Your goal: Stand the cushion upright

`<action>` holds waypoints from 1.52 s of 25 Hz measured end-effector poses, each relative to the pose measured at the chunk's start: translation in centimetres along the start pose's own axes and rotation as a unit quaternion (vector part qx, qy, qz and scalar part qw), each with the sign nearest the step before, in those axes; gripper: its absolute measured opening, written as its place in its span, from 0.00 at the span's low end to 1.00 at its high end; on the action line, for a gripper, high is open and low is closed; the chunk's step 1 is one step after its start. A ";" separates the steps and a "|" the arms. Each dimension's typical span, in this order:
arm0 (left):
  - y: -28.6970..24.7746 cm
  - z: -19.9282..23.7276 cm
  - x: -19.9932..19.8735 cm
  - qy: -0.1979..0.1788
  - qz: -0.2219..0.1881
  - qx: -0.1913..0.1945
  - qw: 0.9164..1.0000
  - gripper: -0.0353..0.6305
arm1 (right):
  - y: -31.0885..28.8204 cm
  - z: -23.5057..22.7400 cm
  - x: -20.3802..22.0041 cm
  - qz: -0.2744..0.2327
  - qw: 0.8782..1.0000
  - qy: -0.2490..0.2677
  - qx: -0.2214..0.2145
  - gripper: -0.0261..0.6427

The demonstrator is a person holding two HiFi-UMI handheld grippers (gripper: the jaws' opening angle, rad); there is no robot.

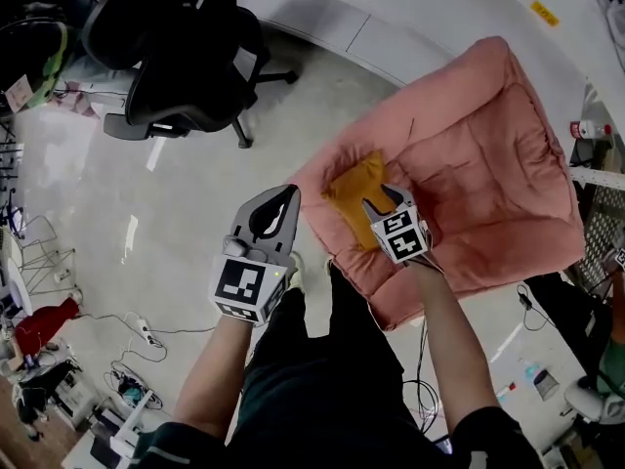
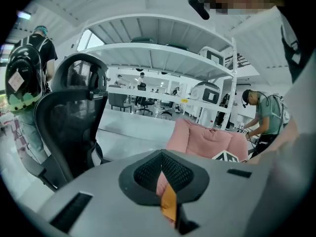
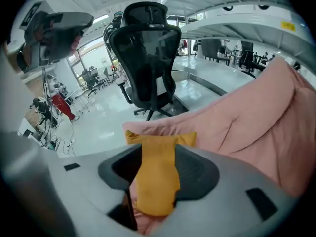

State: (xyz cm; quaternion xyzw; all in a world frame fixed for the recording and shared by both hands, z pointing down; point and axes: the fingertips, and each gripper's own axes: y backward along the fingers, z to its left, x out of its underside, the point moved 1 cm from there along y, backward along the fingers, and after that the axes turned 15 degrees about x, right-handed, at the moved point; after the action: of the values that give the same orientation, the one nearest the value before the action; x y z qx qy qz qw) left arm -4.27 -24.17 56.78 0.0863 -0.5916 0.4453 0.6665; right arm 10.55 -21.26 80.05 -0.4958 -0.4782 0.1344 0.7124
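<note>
An orange cushion lies flat on a big pink quilted pad that rests on the floor. My right gripper reaches down onto the cushion's near edge. In the right gripper view the orange cushion fills the gap between the jaws of the right gripper, pinched narrow there and wider beyond. My left gripper hangs over bare floor just left of the pad, jaws together and holding nothing. Through the left gripper a sliver of the cushion and the pink pad shows.
A black office chair stands on the floor to the far left. A white curved platform runs behind the pad. Cables and a power strip lie on the floor near left. A person with a backpack and another person stand around.
</note>
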 end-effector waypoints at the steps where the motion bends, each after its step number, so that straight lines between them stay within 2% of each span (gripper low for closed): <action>1: -0.1 0.2 0.1 0.002 0.001 -0.002 1.000 0.06 | -0.7 0.1 0.3 0.011 1.000 0.006 -0.002 0.33; 5: 0.0 0.4 0.4 0.011 0.003 -0.009 1.000 0.06 | -2.8 0.7 1.6 0.051 0.999 0.015 -0.012 0.37; 9: -0.3 0.4 0.7 0.013 0.007 -0.009 1.000 0.06 | -4.4 1.1 2.2 0.072 0.997 0.023 -0.003 0.42; 17: -0.8 1.3 2.0 0.026 0.018 -0.013 0.999 0.06 | -7.6 1.7 2.3 0.095 0.995 0.029 -0.004 0.43; 27: -0.1 1.0 2.7 0.030 0.020 -0.017 0.999 0.06 | -7.6 2.4 3.0 0.106 0.994 0.022 -0.018 0.23; 31: -0.3 0.4 2.5 0.024 0.019 -0.008 0.999 0.06 | -7.3 2.2 3.2 0.100 0.995 -0.004 -0.013 0.14; 38: -0.3 -1.2 2.0 0.011 0.017 0.010 1.000 0.06 | -5.0 2.2 4.1 0.090 0.995 -0.038 0.004 0.11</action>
State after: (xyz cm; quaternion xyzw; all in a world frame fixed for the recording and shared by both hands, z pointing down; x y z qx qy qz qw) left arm -3.35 -22.60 58.30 0.0780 -0.5807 0.4638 0.6645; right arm 9.42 -19.69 86.60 -0.5281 -0.4577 0.2183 0.6811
